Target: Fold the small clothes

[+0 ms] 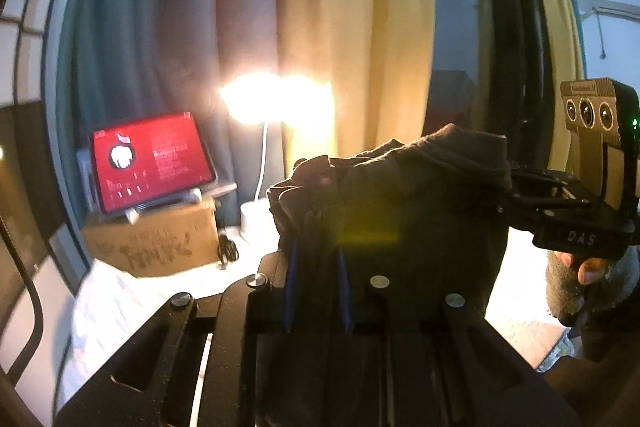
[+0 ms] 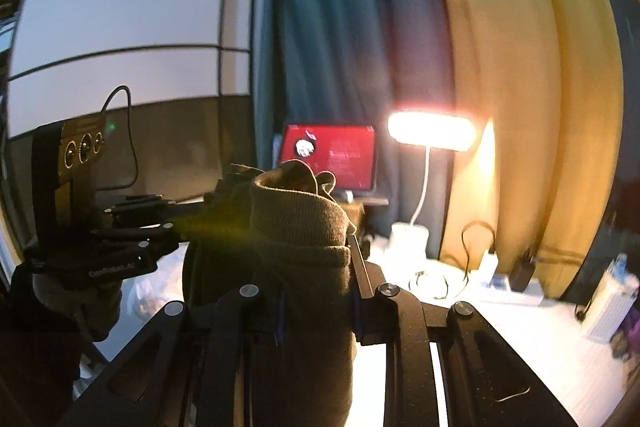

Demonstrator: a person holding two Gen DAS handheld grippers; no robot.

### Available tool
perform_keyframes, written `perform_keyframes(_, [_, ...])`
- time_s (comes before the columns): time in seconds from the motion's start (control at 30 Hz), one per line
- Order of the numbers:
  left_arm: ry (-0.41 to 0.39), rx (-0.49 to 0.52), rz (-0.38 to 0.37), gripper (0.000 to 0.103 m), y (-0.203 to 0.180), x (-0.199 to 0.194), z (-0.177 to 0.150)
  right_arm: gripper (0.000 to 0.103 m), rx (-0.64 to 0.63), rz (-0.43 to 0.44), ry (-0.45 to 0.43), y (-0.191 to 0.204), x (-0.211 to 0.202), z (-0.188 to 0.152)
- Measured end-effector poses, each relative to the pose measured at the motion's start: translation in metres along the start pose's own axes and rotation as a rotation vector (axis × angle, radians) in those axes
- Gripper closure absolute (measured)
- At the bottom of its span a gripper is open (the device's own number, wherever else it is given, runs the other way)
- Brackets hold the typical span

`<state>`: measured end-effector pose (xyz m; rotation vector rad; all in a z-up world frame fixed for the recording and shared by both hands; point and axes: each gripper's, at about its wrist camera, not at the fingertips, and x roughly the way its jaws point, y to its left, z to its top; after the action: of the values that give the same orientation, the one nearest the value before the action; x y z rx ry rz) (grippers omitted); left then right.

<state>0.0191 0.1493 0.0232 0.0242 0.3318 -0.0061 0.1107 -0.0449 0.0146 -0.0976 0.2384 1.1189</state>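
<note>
A small dark olive-brown garment (image 1: 400,203) hangs in the air, stretched between both grippers above the white table (image 1: 516,299). My left gripper (image 1: 318,227) is shut on one bunched edge, its fingertips buried in the cloth. My right gripper (image 1: 506,189) comes in from the right, held by a hand (image 1: 588,267), and is shut on the opposite upper corner. In the right wrist view the garment's ribbed hem (image 2: 304,223) wraps over my right gripper (image 2: 316,259), and the left gripper (image 2: 214,201) grips the cloth's far side at the left.
A tablet with a red screen (image 1: 152,159) stands on a cardboard box (image 1: 156,243) at the back. A lit desk lamp (image 2: 430,131) glares beside it. Chargers and cables (image 2: 492,259) lie on the table's right side. Crumpled white material (image 1: 108,303) lies at the left. Curtains (image 1: 352,27) hang behind.
</note>
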Motion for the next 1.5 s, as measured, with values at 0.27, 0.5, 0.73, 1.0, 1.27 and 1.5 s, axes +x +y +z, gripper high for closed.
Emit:
perform_keyframes(0.27, [0.121,-0.025,-0.021,0.087,0.024,0.07,-0.015,0.079,0.061,-0.023,0.111,-0.041,0.066,-0.016])
perform_keyframes(0.5, [0.236,-0.081,-0.019,0.087,0.052,0.133,-0.04,0.079,0.131,-0.023,0.231,-0.077,0.136,-0.043])
perform_keyframes(0.73, [0.347,-0.135,-0.012,0.087,0.075,0.177,-0.066,0.079,0.192,-0.004,0.336,-0.105,0.195,-0.074])
perform_keyframes(1.0, [0.44,-0.186,0.041,0.083,0.094,0.218,-0.089,0.079,0.233,0.004,0.437,-0.126,0.242,-0.104])
perform_keyframes(1.27, [0.489,-0.256,0.184,0.082,0.123,0.227,-0.101,0.045,0.331,-0.056,0.479,-0.158,0.254,-0.13])
perform_keyframes(1.5, [0.466,-0.253,0.241,0.082,0.124,0.217,-0.092,0.035,0.361,-0.13,0.464,-0.173,0.237,-0.128])
